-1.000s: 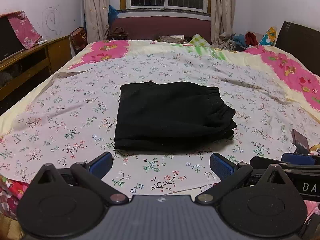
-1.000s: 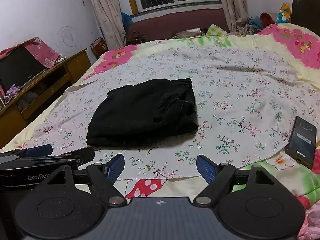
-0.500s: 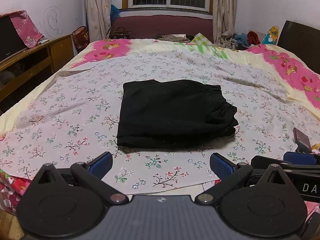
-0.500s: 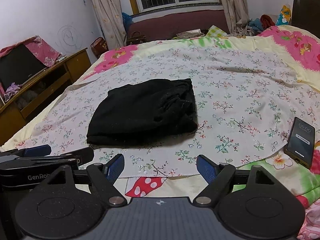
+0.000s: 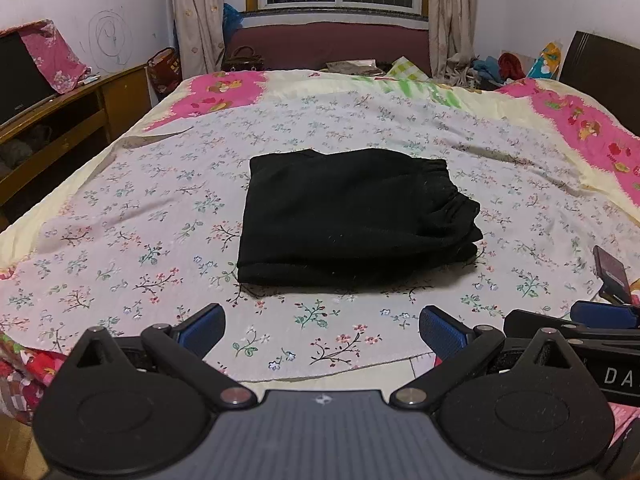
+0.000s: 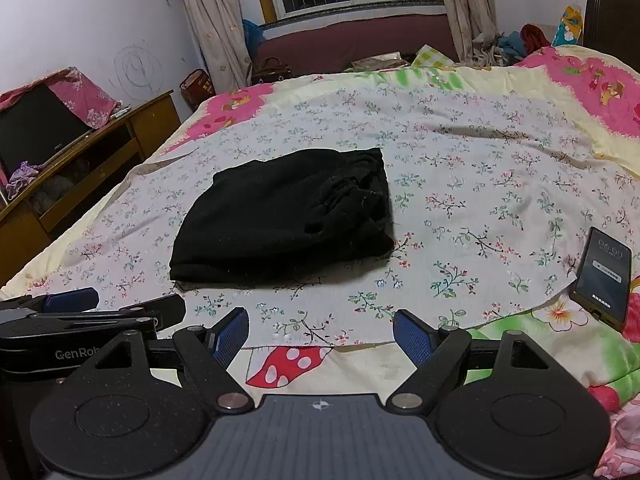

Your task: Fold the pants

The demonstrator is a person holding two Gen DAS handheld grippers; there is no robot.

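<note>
Phone [image 5: 611, 276] cut off at the frame edge in the left view, shown whole in the right view. Left gripper [image 5: 322, 326] and right gripper [image 6: 321, 334] spread wide, empty, short of the pants [image 5: 352, 216]. Pants folded, mid-bed [image 5: 120, 216].

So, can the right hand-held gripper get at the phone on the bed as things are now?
Probably yes. The right hand-held gripper is open and holds nothing, and the phone lies face up to its right on the bedspread, with only bare cloth between. The folded pants lie well aside.
</note>
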